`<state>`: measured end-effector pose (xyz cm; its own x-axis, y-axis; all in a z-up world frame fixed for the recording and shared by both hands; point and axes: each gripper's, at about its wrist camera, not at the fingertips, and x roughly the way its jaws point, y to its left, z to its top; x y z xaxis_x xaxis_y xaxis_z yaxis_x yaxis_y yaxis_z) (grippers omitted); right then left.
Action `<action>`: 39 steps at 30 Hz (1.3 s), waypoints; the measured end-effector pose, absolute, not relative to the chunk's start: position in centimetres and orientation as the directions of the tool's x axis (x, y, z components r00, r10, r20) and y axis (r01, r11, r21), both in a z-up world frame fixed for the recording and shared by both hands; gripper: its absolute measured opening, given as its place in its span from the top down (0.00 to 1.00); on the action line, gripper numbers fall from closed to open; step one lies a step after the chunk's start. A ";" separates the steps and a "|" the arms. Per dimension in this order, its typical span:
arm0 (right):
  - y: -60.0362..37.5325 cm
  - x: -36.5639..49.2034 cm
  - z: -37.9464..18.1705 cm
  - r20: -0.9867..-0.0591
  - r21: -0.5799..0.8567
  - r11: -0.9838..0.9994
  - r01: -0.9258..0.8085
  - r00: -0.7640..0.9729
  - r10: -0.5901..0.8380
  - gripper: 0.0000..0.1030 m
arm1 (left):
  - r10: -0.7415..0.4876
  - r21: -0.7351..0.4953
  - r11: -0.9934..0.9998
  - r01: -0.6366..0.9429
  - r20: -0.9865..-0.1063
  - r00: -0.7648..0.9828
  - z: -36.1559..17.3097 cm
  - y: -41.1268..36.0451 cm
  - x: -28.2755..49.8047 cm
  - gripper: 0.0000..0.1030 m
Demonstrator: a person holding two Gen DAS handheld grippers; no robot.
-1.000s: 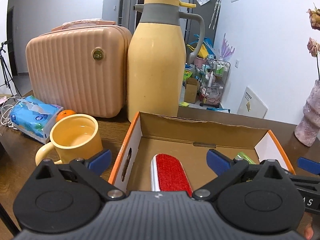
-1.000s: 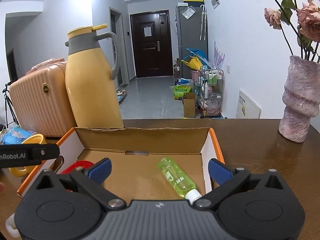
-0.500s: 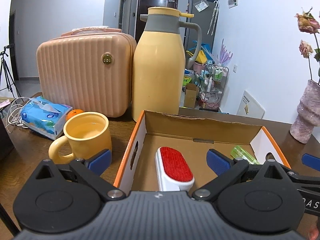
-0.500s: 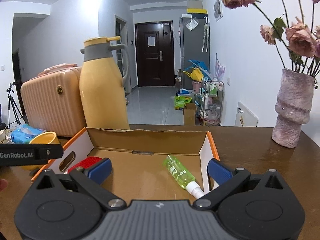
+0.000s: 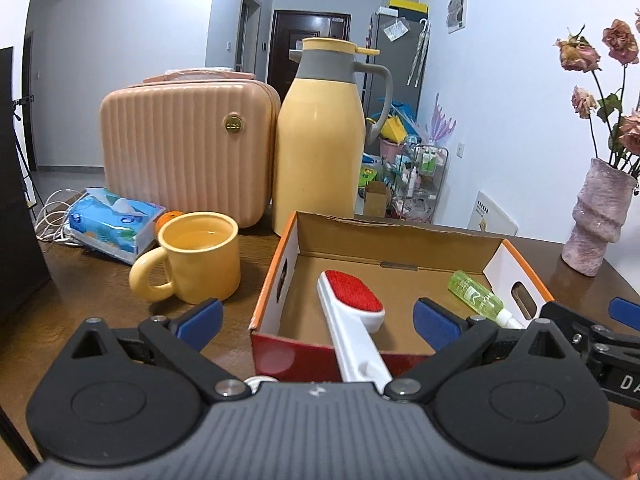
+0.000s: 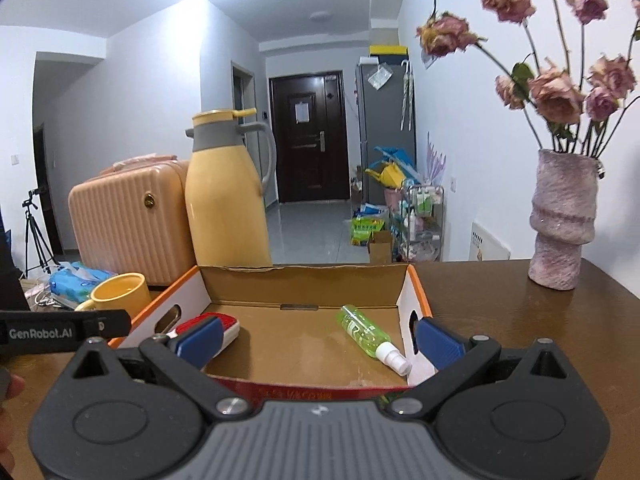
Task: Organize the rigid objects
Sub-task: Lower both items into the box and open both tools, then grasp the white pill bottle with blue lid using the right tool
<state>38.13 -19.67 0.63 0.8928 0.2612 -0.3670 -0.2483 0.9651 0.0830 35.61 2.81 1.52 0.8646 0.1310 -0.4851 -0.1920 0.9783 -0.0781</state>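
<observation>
Both claws, the left claw [image 5: 316, 316] and right claw [image 6: 318, 338], hang wide open and empty just short of the cardboard box [image 5: 400, 236], where the lint brush [image 5: 352, 300] and green spray bottle [image 6: 364, 332] lie inside, seemingly sorted away.

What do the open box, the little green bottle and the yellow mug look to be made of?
Box: corrugated cardboard, matte brown inside, with a ragged torn top edge.
Green bottle: probably clear tinted plastic; light passes through it, and the cap is white.
Yellow mug: likely glazed ceramic, with thick walls and a soft sheen.
</observation>
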 end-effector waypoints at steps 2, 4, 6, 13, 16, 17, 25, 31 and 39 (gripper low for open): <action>-19.7 37.0 0.7 -0.354 0.081 0.965 -0.249 0.898 0.261 0.00 | 0.142 -0.063 0.979 -0.197 -0.486 0.863 1.4 2.8 34.8 0.00; -19.7 36.0 0.7 -0.345 0.078 0.967 -0.241 0.904 0.253 0.00 | 0.150 -0.053 0.978 -0.199 -0.483 0.863 1.0 2.8 33.9 0.00; -19.6 35.1 0.7 -0.339 0.076 0.968 -0.241 0.906 0.252 0.00 | 0.153 -0.046 0.979 -0.200 -0.486 0.861 0.7 2.9 33.1 0.00; -20.0 31.6 -0.2 -0.331 0.079 0.968 -0.238 0.910 0.251 0.00 | 0.120 -0.045 0.986 -0.162 -0.487 0.865 -0.4 3.2 29.6 0.00; -20.1 30.2 -1.4 -0.351 0.069 0.970 -0.234 0.904 0.243 0.00 | 0.097 -0.045 0.990 -0.136 -0.493 0.865 -1.2 3.2 28.3 0.00; -20.1 29.8 -1.8 -0.358 0.067 0.970 -0.232 0.902 0.241 0.00 | 0.097 -0.038 0.990 -0.133 -0.494 0.864 -1.4 3.2 28.0 0.00; -20.8 27.4 -3.5 -0.382 0.059 0.974 -0.217 0.897 0.223 0.00 | 0.059 -0.028 0.996 -0.085 -0.502 0.863 -2.9 3.1 25.9 0.00; -20.7 27.2 -3.9 -0.387 0.037 0.978 -0.203 0.900 0.201 0.01 | 0.057 -0.031 0.996 -0.085 -0.517 0.854 -3.5 3.4 25.9 0.00; -20.2 29.2 -4.5 -0.418 -0.032 0.976 -0.217 0.890 0.184 0.02 | 0.033 -0.058 0.995 -0.076 -0.537 0.843 -4.0 4.1 26.5 0.00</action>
